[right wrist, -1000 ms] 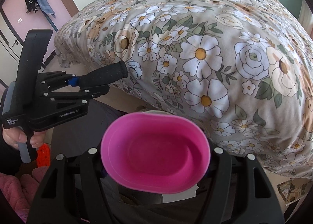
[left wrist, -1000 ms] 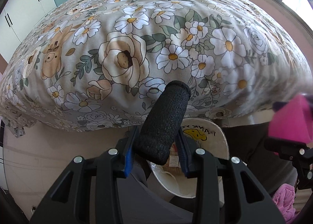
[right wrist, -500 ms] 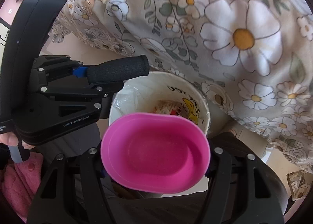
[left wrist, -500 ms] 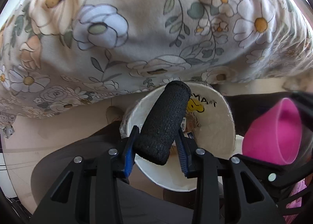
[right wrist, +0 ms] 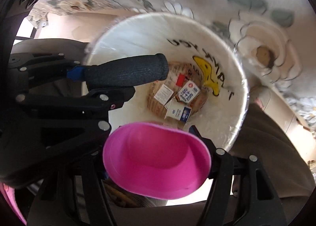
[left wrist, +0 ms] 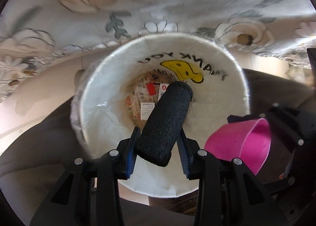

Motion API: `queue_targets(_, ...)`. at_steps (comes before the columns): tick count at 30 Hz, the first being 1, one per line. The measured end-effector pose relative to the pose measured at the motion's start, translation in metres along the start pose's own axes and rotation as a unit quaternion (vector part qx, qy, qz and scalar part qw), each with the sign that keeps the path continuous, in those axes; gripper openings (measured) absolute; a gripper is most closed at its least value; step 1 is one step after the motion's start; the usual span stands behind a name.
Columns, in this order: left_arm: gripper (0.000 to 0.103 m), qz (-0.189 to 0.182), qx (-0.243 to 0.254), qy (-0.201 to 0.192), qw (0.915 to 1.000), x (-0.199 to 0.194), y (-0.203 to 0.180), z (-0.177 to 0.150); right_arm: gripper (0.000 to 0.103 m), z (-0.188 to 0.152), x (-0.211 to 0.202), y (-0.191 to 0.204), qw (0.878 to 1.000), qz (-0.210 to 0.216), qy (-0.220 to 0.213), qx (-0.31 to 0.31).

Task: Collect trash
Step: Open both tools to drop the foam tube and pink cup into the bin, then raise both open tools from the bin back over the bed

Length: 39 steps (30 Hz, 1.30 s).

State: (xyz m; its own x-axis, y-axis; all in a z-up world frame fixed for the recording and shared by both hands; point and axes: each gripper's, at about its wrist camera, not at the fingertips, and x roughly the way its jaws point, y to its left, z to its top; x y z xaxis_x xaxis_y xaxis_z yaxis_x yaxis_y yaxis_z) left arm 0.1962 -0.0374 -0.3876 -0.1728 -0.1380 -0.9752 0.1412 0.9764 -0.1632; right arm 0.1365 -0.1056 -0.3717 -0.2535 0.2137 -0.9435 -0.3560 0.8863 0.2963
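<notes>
My left gripper [left wrist: 158, 143] is shut on a black foam tube [left wrist: 165, 123] and holds it over the mouth of a white lined trash bin [left wrist: 94, 91]; tube [right wrist: 126, 72] and bin [right wrist: 138, 28] also show in the right wrist view. My right gripper [right wrist: 158, 156] is shut on a pink cup [right wrist: 156, 158], squeezed oval, at the bin's near rim; the cup also shows in the left wrist view [left wrist: 243, 143]. Small cartons and wrappers [right wrist: 177, 97] lie at the bin's bottom.
The floral bedspread [left wrist: 158, 4] hangs just behind the bin and fills the upper view. Beige floor [left wrist: 39, 95] lies to the left. My dark trouser legs [right wrist: 266, 147] flank the bin.
Both grippers have tilted down from the bed and moved close over the bin, which now fills both views. Each still holds its object.
</notes>
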Motion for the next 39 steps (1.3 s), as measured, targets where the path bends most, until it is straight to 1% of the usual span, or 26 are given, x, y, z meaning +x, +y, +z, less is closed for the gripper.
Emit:
queue_targets(8, 0.04, -0.013, -0.014, 0.053, 0.9984, 0.036, 0.008, 0.01, 0.066, 0.011, 0.035, -0.011, 0.999, -0.001, 0.025, 0.021)
queue_targets(11, 0.041, -0.015, -0.016, 0.069, 0.9974, 0.046, 0.011, 0.007, 0.067, 0.014, 0.043, -0.013, 0.999, -0.001, 0.038, 0.027)
queue_targets(13, 0.041, -0.028, -0.024, 0.083, 0.9959, 0.052, 0.014, 0.008, 0.067, 0.018, 0.044, -0.012, 0.999, -0.009, 0.038, 0.027)
queue_targets(14, 0.042, -0.035, -0.031, 0.088, 0.9951, 0.054, 0.016, 0.008, 0.07, 0.019, 0.044, -0.01, 0.999, -0.007, 0.036, 0.023)
queue_targets(15, 0.049, -0.037, -0.038, 0.091, 0.9945, 0.055, 0.018, 0.011, 0.072, 0.02, 0.044, -0.008, 0.999, -0.012, 0.033, 0.017)
queue_targets(16, 0.058, -0.035, -0.042, 0.089, 0.9945, 0.055, 0.019, 0.011, 0.072, 0.02, 0.045, -0.007, 0.999, -0.02, 0.031, 0.014)
queue_targets(18, 0.062, -0.034, -0.045, 0.082, 0.9951, 0.05, 0.02, 0.014, 0.072, 0.02, 0.045, -0.006, 0.999, -0.022, 0.032, 0.013)
queue_targets(23, 0.062, -0.03, -0.038, 0.072, 0.9962, 0.041, 0.017, 0.014, 0.072, 0.021, 0.042, -0.007, 0.999, -0.019, 0.028, 0.013)
queue_targets(34, 0.062, -0.02, -0.026, 0.046, 0.9984, 0.025, 0.01, 0.009, 0.072, 0.01, 0.015, -0.01, 1.0, -0.019, 0.006, 0.019)
queue_targets(36, 0.062, -0.02, -0.028, 0.037, 0.9987, 0.021, 0.01, 0.007, 0.072, 0.006, 0.01, -0.008, 1.0, -0.021, -0.001, 0.02)
queue_targets(39, 0.062, -0.01, -0.023, 0.016, 0.9996, 0.008, 0.009, 0.001, 0.072, 0.0, 0.0, -0.003, 0.999, -0.023, -0.012, 0.022)
